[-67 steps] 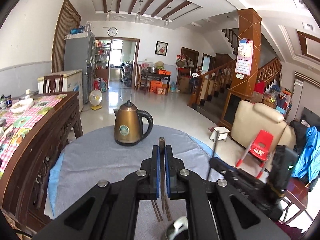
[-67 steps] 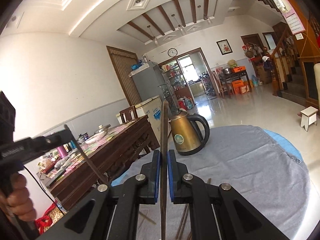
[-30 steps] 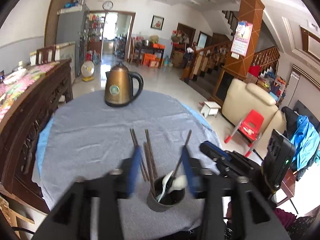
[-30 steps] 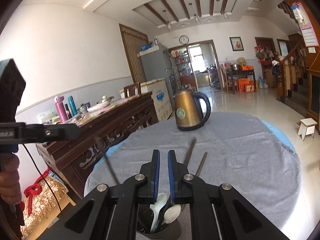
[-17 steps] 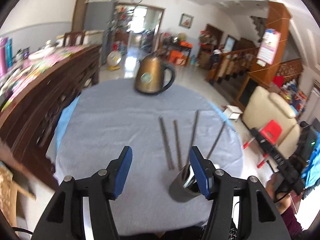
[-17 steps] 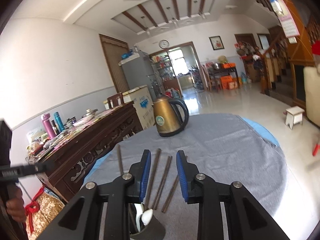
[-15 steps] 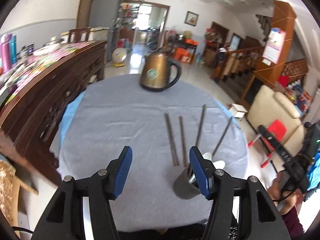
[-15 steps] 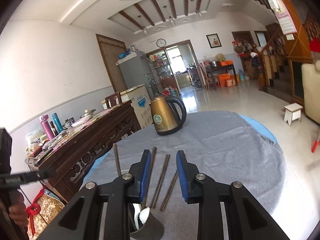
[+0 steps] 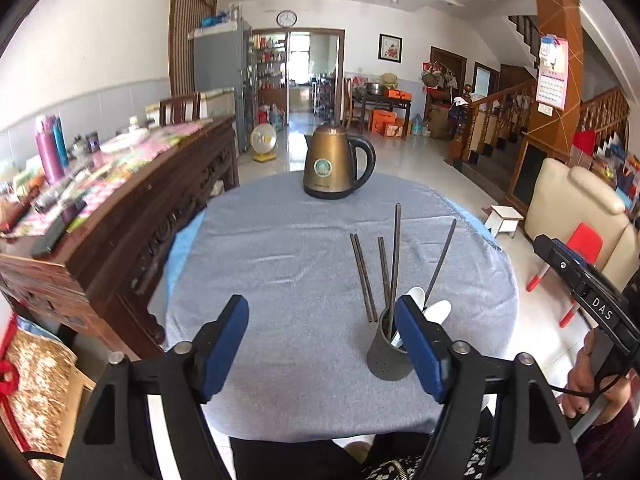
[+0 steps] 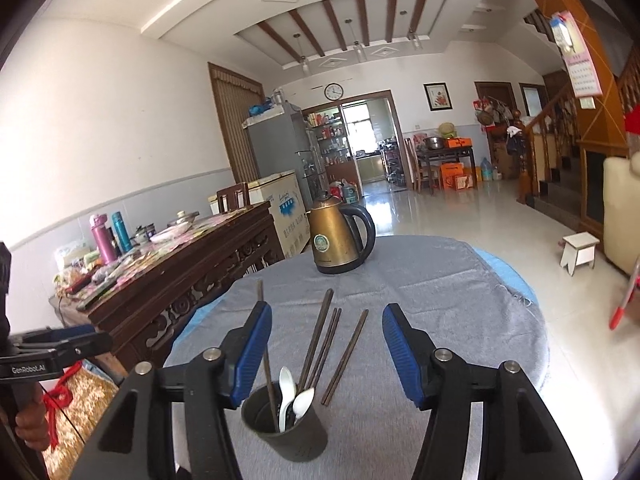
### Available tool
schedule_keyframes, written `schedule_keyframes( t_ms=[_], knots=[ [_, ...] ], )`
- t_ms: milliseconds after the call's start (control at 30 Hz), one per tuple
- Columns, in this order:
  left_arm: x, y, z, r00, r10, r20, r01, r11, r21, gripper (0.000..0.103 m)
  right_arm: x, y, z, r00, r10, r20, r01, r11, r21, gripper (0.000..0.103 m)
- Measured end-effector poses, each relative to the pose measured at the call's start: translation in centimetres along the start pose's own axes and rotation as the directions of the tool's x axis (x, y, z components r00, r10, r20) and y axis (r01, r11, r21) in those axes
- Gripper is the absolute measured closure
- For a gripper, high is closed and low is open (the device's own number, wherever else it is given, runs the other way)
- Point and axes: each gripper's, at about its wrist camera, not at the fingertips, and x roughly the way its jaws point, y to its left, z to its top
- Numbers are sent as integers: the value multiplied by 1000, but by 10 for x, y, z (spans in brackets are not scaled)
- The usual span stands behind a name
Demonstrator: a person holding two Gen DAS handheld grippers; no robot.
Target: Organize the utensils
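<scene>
Right wrist view: dark holder (image 10: pixel 286 432) bristles with chopsticks (image 10: pixel 316 340), spoons (image 10: pixel 294 396); both grippers wide, empty.

Both tongs released chopsticks (image 10: pixel 269 364) into holder (image 10: pixel 286 432), jaws just opening.

A dark gray cup (image 10: pixel 286 428) stands upright on the table. Two white spoons (image 10: pixel 294 398) and two dark chopsticks (image 9: pixel 396 256) are held in it. More chopsticks (image 10: pixel 345 356) are laid flat just beside it.

"DAS" reads in white on the right gripper (image 9: pixel 592 292) body, seen from the left; "GenRobot.AI" shows on the left gripper (image 10: pixel 40 360) bar, from the right.
</scene>
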Motion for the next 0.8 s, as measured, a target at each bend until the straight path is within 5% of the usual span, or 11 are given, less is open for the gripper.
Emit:
schedule_keyframes(
  t_ms=[333, 800],
  knots=[
    [-14, -20, -18, 998, 65, 2, -65, 993, 97, 25, -25, 15, -9, 1000, 10, -25, -11, 999, -42, 42],
    [-24, -28, -26, 996, 81, -30, -78, 991, 112, 25, -35, 7, -11, 999, 0, -48, 0, 1000, -16, 42]
  ],
)
